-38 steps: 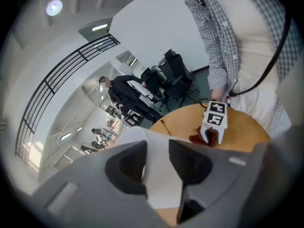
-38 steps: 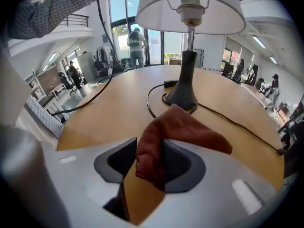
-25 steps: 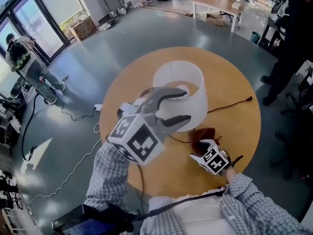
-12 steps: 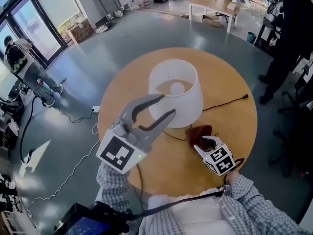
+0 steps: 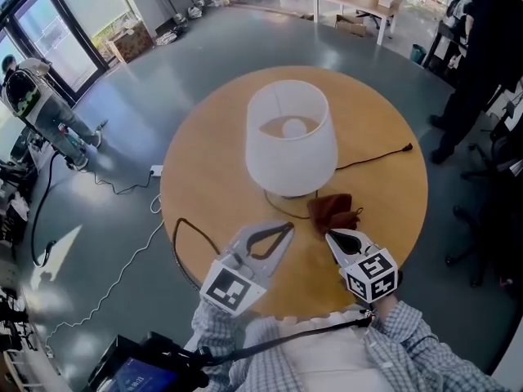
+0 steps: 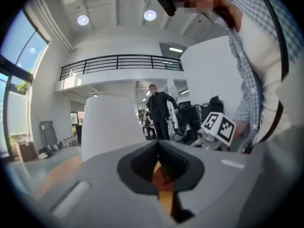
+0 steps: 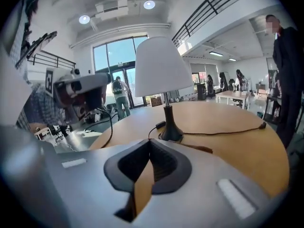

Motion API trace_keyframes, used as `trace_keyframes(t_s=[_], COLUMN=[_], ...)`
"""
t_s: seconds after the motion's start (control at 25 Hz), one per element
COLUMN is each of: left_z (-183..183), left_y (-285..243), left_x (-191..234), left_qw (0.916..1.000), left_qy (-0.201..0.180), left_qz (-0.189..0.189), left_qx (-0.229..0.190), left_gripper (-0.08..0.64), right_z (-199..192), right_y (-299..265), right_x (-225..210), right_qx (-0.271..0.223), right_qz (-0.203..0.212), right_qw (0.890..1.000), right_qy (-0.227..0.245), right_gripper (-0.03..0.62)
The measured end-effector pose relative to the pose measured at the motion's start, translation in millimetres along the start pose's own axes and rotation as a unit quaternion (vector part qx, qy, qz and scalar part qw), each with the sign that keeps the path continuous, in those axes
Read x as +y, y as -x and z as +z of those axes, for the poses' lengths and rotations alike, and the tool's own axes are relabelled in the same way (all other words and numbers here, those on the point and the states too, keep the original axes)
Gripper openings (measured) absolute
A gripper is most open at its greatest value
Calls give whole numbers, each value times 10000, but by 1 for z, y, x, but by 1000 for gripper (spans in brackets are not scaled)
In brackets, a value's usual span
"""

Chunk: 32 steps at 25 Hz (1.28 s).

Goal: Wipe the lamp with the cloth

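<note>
My left gripper (image 5: 282,233) and right gripper (image 5: 333,237): jaws pressed together on nothing. The cloth (image 5: 333,212) lies on the table (image 5: 204,162) just ahead of my right gripper, by the lamp (image 5: 290,137). I judge that pickup and wiping both remain.

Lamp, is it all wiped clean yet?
I can't tell if any wiping is done: the lamp stands upright on the table, and its white shade gives no clue. In hand: nothing. The left gripper and right gripper both have their jaws shut and empty. The cloth lies crumpled by the lamp's base, just ahead of the right gripper. Probably left: pick up the cloth and wipe.
</note>
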<state>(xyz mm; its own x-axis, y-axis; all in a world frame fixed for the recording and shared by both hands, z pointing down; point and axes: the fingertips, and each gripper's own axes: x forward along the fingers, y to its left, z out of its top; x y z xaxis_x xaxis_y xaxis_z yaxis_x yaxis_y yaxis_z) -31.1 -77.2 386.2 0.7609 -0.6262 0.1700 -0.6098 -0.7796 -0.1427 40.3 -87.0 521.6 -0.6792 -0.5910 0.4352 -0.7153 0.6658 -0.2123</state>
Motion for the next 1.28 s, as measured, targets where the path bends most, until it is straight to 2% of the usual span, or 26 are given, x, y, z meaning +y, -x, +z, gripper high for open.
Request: trace_keyframes(t_s=[0.12, 0.32, 0.44, 0.52, 0.6, 0.76, 0.96, 1.28], left_z=[-31, -68, -86, -92, -97, -105, -107, -106], left_y=[-4, -2, -1, -1, 0, 0, 0, -1], left_x=[-22, -46, -56, -57, -57, -59, -56, -56], left_qw=[9987, 9953, 9939, 9927, 9920, 9922, 9914, 9912], left_qy=[510, 891, 907, 1018, 1078, 943, 1049, 1069], left_qz=[35, -9, -95, -69, -27, -64, 25, 90], left_qx=[8, 379, 623, 638, 659, 817, 780, 770], left_gripper=[4, 3, 3, 5, 3, 4, 3, 4], right_z=[-1, 2, 12, 14, 11, 4, -5, -2], right_y=[5, 12, 16, 15, 12, 10, 8, 10], right_x=[7, 17, 17, 17, 16, 20, 23, 23], right_qx=[-61, -168, -331, -356, -239, -31, 254, 199], right_qz=[134, 38, -126, -111, -120, -58, 31, 85], right_qw=[9995, 9991, 9991, 9990, 9994, 9999, 9995, 9997], right_qy=[-274, -394, -234, -226, -216, -82, 176, 119], right_gripper=[3, 3, 3, 3, 3, 3, 3, 3])
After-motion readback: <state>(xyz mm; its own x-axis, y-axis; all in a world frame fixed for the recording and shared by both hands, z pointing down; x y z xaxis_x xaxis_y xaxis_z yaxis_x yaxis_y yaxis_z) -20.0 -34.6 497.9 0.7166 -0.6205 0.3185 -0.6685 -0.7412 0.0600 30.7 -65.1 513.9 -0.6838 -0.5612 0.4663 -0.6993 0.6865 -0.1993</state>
